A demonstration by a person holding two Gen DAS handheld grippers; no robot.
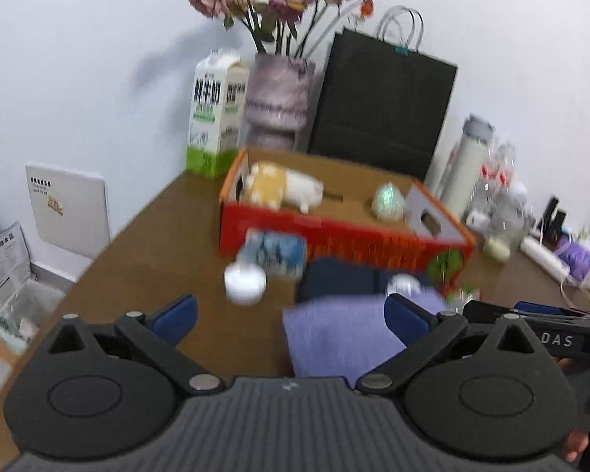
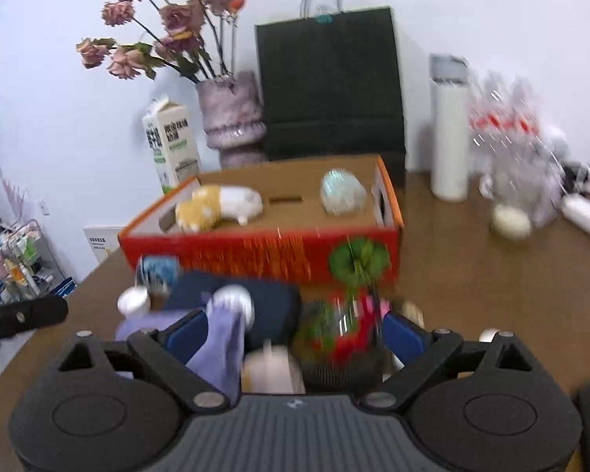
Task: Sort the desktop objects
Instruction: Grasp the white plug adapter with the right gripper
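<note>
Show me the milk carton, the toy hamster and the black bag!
milk carton (image 1: 216,114): left wrist view, front face.
toy hamster (image 2: 220,206): right wrist view, its body in the red box.
black bag (image 2: 330,82): right wrist view, front panel.

**Right tongs spread wide over blurred clutter**

Your right tongs (image 2: 295,332) stand open above the bench (image 2: 491,275), gripping nothing. Between the blue pads (image 2: 403,334) you see a blurred red-and-green object (image 2: 342,334) and a lilac cloth (image 2: 220,350). Beyond sits the orange box (image 2: 263,251), holding a plush toy (image 2: 220,206).
</note>
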